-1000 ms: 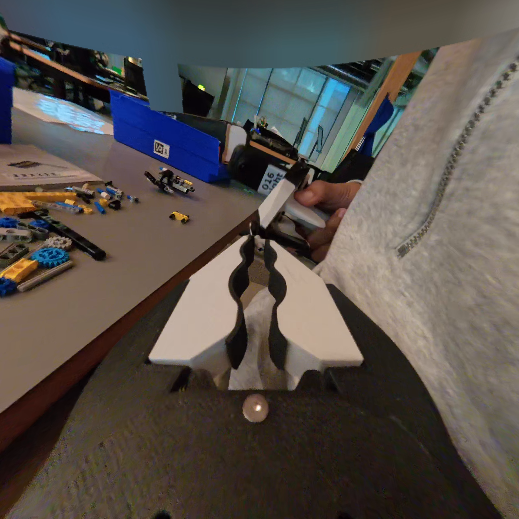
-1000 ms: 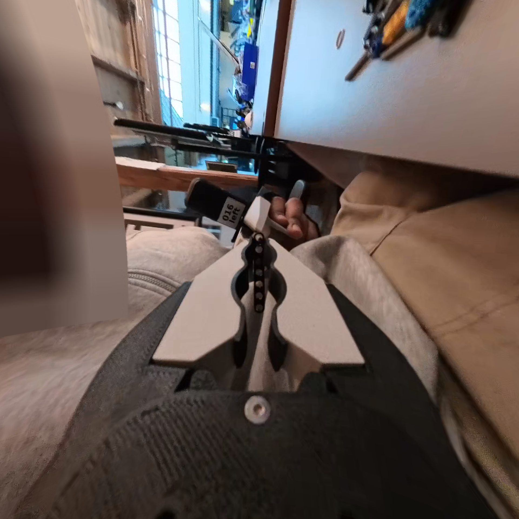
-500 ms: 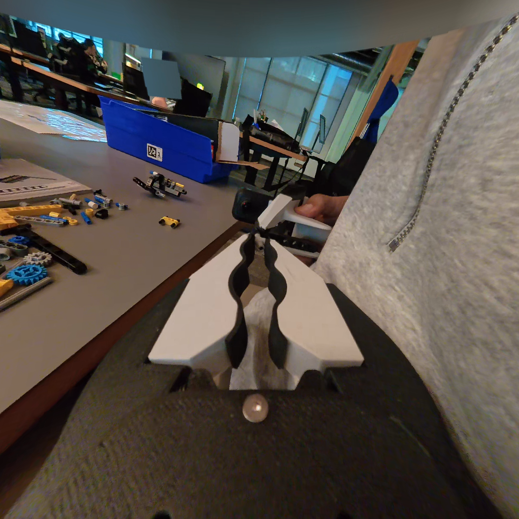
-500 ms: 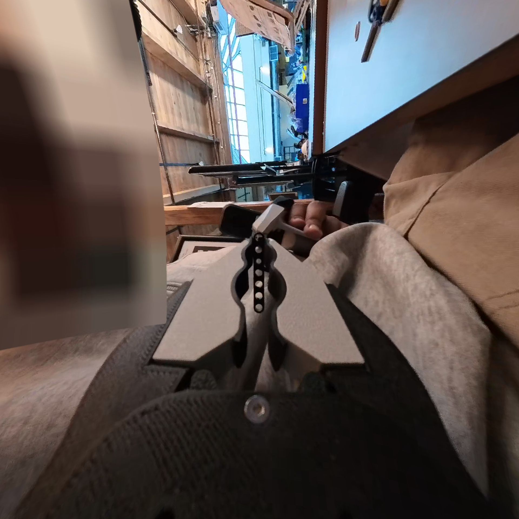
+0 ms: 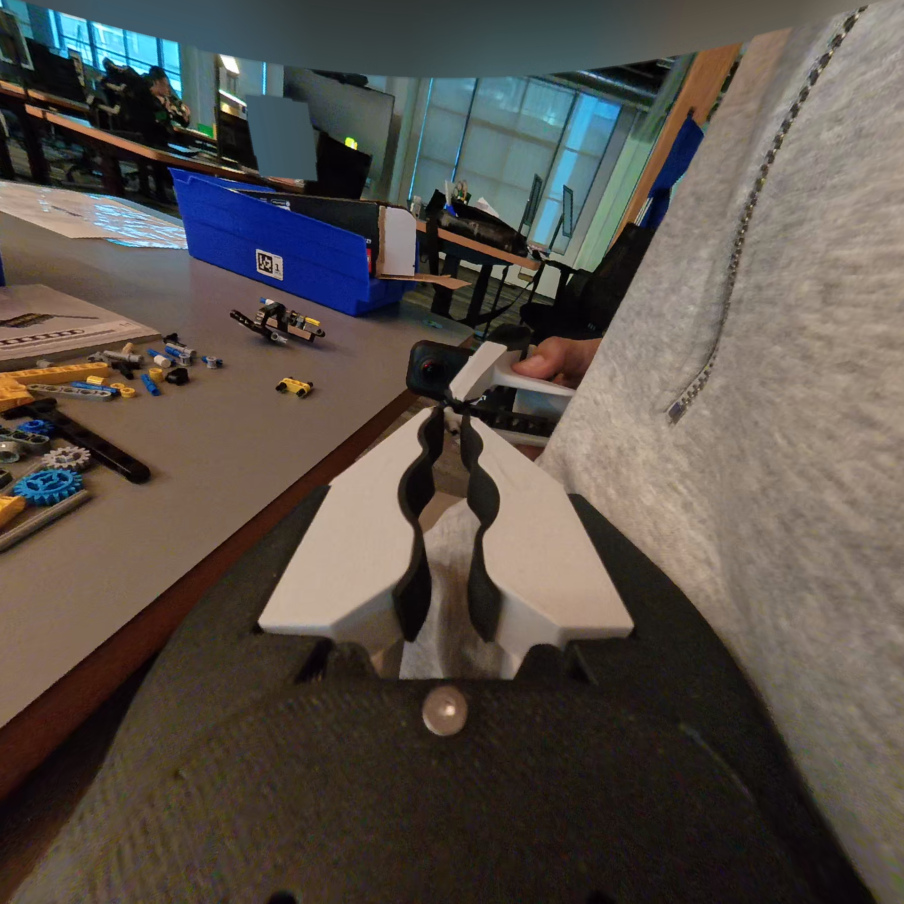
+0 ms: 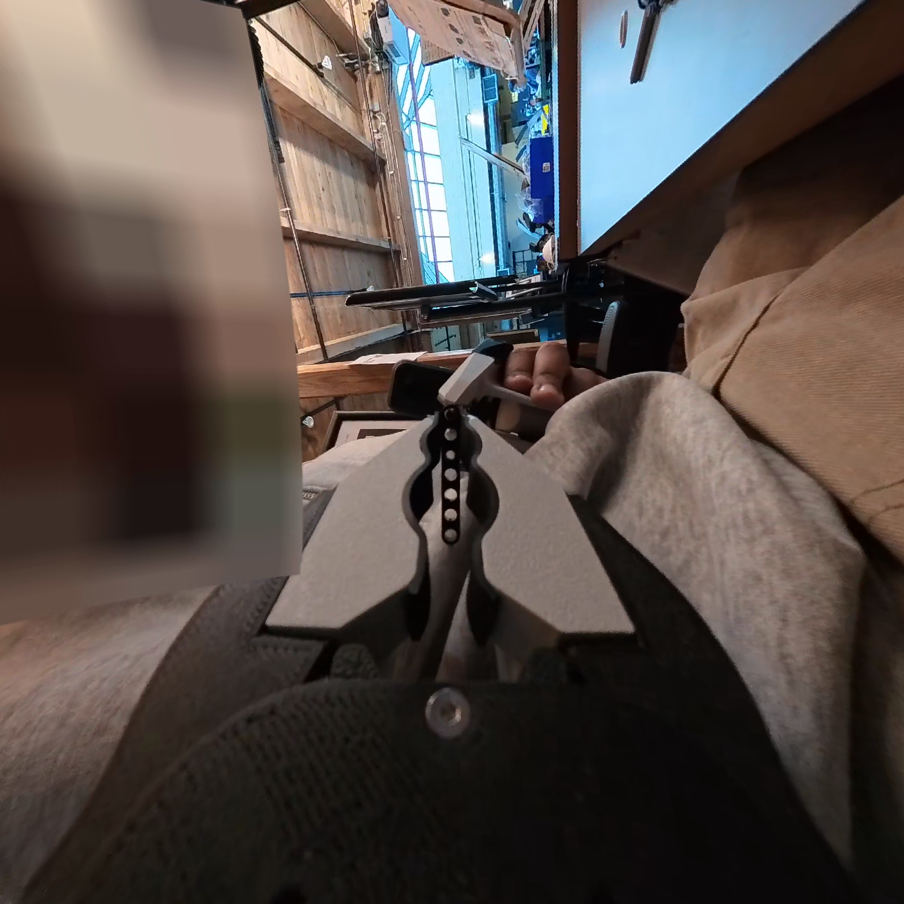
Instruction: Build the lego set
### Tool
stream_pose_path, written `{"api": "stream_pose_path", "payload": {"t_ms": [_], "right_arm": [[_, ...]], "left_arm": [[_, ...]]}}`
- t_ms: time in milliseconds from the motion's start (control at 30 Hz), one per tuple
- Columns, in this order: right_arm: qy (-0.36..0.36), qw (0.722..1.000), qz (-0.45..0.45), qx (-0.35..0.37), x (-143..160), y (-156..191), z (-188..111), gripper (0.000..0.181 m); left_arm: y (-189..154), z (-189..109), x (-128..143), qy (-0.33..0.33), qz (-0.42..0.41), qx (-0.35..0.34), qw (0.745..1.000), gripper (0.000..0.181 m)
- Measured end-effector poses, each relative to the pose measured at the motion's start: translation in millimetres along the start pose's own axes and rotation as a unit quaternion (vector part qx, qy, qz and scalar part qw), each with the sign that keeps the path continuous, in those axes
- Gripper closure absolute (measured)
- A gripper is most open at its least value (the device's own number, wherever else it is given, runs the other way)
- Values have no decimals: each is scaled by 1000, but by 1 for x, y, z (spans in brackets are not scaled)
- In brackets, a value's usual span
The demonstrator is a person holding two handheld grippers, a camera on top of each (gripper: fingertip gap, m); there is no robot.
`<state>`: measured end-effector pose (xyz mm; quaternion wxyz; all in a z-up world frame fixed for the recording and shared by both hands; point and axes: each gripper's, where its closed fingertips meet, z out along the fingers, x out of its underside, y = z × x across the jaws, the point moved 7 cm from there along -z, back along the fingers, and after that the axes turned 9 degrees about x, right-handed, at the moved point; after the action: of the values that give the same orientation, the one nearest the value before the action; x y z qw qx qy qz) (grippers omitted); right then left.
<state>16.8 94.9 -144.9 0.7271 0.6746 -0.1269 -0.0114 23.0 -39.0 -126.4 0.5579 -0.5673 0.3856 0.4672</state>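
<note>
Two hand-held grippers meet tip to tip off the near edge of a grey table, close against a person's grey zipped sweatshirt. The right gripper has its jaws clamped on a thin black lego beam with a row of holes, which runs back between the fingers. The left gripper has its jaws almost together, pinching something small and dark at the tips; what it is cannot be told. Because the join is being made in the air off the table, a slip of either grip, or a push that is off line, would likely drop a piece into the lap or onto the floor. Only the left wrist view shows the rest of the set: loose blue, yellow and grey lego pieces, a small black part-built lego assembly, an instruction booklet and a blue plastic bin. Only the right wrist view shows the beam's holes and tan trousers.
</note>
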Motion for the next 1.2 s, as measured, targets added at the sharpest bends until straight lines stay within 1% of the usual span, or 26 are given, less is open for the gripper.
{"api": "stream_pose_path", "payload": {"t_ms": [300, 433, 667, 900, 1200], "right_arm": [[10, 999, -20, 24, 1, 0, -3, 177], [31, 998, -38, 41, 7, 2, -1, 177], [32, 999, -12, 19, 9, -1, 1, 177], [36, 999, -8, 22, 9, -2, 0, 177], [55, 997, -22, 41, 11, -3, -2, 177]], "left_arm": [[0, 1, 1, 9, -19, 22, 1000, 176], [-6, -3, 2, 14, -31, 38, 999, 175], [-7, -4, 2, 7, -28, 35, 999, 175], [-6, -3, 4, 5, -41, 34, 999, 175], [-7, -1, 5, 14, -75, 64, 995, 175]]}}
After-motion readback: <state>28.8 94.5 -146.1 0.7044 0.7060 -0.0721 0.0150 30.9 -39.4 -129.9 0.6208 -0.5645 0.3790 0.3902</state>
